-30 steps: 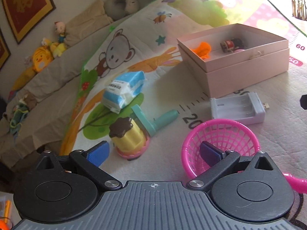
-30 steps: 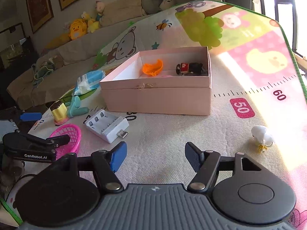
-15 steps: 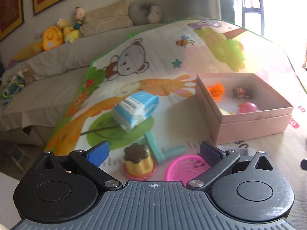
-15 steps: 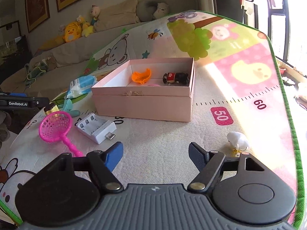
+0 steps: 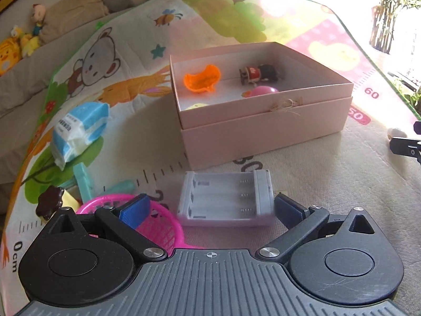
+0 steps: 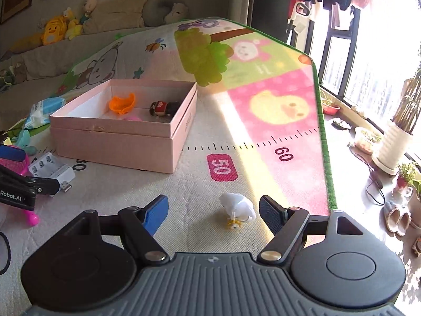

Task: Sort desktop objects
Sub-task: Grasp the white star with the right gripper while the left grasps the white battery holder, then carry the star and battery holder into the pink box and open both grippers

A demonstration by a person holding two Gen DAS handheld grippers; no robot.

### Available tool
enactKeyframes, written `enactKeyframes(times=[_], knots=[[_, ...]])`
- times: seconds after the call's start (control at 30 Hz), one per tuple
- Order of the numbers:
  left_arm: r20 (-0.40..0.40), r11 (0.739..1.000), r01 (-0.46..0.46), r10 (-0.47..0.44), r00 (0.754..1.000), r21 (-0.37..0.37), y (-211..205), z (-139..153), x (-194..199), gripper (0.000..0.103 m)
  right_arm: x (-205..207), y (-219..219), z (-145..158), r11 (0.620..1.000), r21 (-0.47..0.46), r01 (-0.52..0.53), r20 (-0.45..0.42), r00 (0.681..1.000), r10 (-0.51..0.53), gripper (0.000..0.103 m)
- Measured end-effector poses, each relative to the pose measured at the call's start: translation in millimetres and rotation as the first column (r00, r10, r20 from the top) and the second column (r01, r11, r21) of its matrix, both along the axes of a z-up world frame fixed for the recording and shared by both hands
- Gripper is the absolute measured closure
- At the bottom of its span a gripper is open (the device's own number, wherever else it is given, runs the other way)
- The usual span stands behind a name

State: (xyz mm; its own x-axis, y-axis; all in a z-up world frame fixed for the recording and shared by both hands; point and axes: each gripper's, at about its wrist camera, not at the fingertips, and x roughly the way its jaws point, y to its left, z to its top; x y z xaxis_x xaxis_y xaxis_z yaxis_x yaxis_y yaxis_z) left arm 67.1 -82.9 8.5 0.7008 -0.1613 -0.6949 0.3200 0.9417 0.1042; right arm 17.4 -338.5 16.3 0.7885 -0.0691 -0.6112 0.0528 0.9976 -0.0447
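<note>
Pink box [image 5: 263, 131] is holding an orange toy [image 5: 201, 79], figurine [image 5: 259, 73] and pink ball [image 5: 263, 90]; bare mat [image 6: 263, 155] is lying at its three o'clock; both the left hand-held gripper [image 5: 210, 208] and the right hand-held gripper [image 6: 214, 209] are standing spread.

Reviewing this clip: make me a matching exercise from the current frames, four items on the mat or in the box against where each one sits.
Items:
1. orange toy
2. battery charger
3. white toy
4. tissue pack

Places:
A. on the mat between the right gripper's open fingers
B. inside the pink box
C. on the mat left of the box, in the left wrist view
D. on the mat just ahead of the left gripper, beside the pink sieve

Pairs: 1-B, 2-D, 3-A, 4-C
</note>
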Motion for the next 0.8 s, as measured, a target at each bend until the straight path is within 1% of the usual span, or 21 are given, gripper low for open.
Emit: enactKeyframes(times=[0.07,0.1,0.17,0.2,0.23,0.3,0.33,0.37,0.5,0.57,0.63,0.67,0.73,0.8], knots=[[-0.004,1.0,-0.009,0.009,1.0,-0.002,0.8,-1.2,2.9,0.0,14.1,-11.7,-8.5,0.998,0.057,0.0,-0.054,0.999,0.003,0.03],[-0.005,1.0,-0.014,0.014,1.0,0.002,0.6,-1.3,4.0,0.0,18.8,-14.1,-13.3,0.998,0.064,0.005,-0.081,0.997,0.0,0.042],[-0.008,1.0,-0.02,0.02,1.0,0.005,0.0,-1.1,4.9,0.0,19.0,-11.5,-13.8,0.999,0.041,-0.007,-0.074,0.997,0.01,0.055],[-0.009,1.0,-0.021,0.021,1.0,0.007,-0.5,-0.8,5.3,0.001,17.6,-8.8,-12.8,0.999,0.041,-0.032,-0.075,0.997,0.035,0.069],[-0.009,1.0,-0.023,0.023,1.0,0.008,-0.9,-0.5,5.2,0.002,15.6,-6.2,-12.0,0.998,0.042,-0.048,-0.075,0.996,0.051,0.073],[0.005,0.999,-0.025,0.025,1.0,0.02,-2.0,1.6,3.2,0.009,10.0,-0.6,-10.1,0.997,0.031,-0.067,-0.071,0.995,0.069,0.073],[0.005,1.0,-0.019,0.018,1.0,0.015,-1.8,3.0,2.3,0.019,7.2,3.0,-8.5,0.996,0.031,-0.08,-0.068,0.994,0.082,0.074],[0.0,1.0,-0.015,0.015,1.0,0.003,-0.9,4.2,1.9,0.021,4.0,5.3,-6.9,0.995,0.035,-0.092,-0.067,0.993,0.095,0.074],[0.012,1.0,0.024,-0.024,1.0,-0.008,1.5,4.4,-8.7,0.021,-8.8,15.9,2.0,0.988,0.055,-0.144,-0.064,0.987,0.148,0.074],[0.019,0.998,0.069,-0.069,0.997,-0.009,3.2,3.6,-21.4,0.021,-15.8,23.7,5.0,0.98,0.08,-0.18,-0.066,0.98,0.185,0.074],[0.015,0.99,0.141,-0.141,0.99,-0.018,5.5,2.9,-38.8,0.021,-24.6,34.4,7.5,0.97,0.094,-0.226,-0.063,0.97,0.233,0.074],[0.015,0.987,0.16,-0.16,0.987,-0.019,6.1,3.1,-45.5,0.021,-28.2,38.9,8.2,0.965,0.096,-0.244,-0.062,0.966,0.251,0.074],[0.018,0.986,0.169,-0.169,0.986,-0.01,5.5,3.9,-55.3,0.02,-34.3,49.7,9.4,0.953,0.105,-0.285,-0.06,0.955,0.292,0.074],[0.026,0.989,0.145,-0.145,0.989,-0.01,4.4,5.9,-55.9,0.014,-37.2,57.2,9.0,0.945,0.107,-0.31,-0.066,0.946,0.318,0.074]])
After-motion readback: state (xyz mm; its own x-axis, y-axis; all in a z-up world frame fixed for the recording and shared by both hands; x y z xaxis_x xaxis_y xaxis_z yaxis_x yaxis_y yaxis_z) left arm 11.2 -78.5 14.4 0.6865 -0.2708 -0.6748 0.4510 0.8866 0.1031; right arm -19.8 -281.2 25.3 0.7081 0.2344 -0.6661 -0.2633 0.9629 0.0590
